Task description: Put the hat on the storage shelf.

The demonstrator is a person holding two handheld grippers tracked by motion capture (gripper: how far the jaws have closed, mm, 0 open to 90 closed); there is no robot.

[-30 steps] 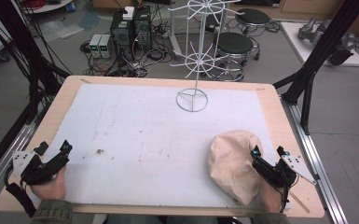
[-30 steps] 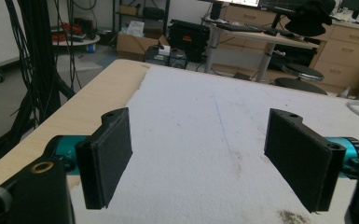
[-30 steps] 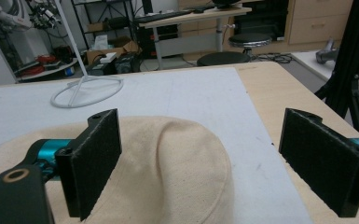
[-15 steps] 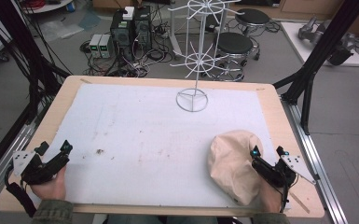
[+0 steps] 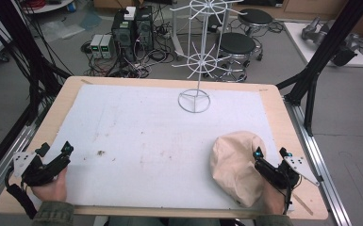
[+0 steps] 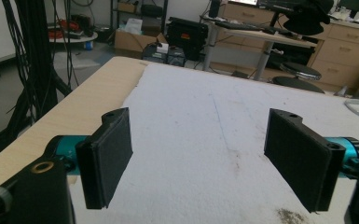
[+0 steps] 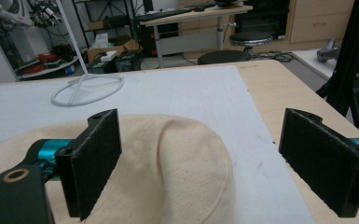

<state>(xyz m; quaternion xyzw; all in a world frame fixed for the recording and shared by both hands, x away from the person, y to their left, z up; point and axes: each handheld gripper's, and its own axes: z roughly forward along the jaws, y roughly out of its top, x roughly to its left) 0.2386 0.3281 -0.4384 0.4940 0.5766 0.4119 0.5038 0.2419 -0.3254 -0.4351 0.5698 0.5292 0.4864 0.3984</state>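
I see both my left gripper [image 5: 54,153] and right gripper [image 5: 271,154] spread wide, the right straddling the beige hat's [image 5: 235,165] brim on the white mat [image 5: 146,136].

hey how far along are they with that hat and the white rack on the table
Nothing looks done yet: the beige hat lies flat on the white mat, apart from the wire rack at the far edge. The right gripper sits open at the hat's edge, one jaw over the cloth; the left gripper rests open. Gripping and any move remain.
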